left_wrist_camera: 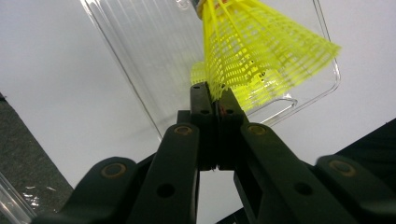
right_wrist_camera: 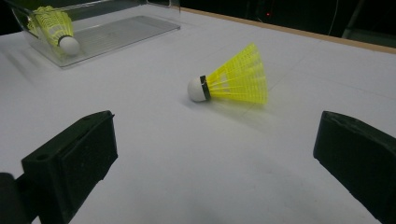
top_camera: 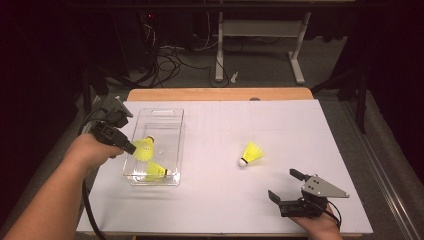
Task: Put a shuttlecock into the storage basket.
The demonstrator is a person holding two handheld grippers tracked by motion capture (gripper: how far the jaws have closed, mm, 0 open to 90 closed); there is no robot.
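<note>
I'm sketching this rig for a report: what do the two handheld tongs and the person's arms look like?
Both tongs are black. The left tongs have a boxy black body and a thick black cable trailing down past the forearm. The right tongs have two blocky jaws with flat pads, a grey three-cornered plate dotted with screw holes on top, and a thin cable looping by the wrist. The forearms are bare, with no sleeves in view.

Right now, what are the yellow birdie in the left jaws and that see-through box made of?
The shuttlecock pinched by the left gripper looks like plastic: its bright yellow skirt is a moulded mesh of tiny square holes, matte, not feathers. The box looks like clear hard plastic, perhaps acrylic: you see the white table through it, and its ribbed floor and edges glint.
</note>
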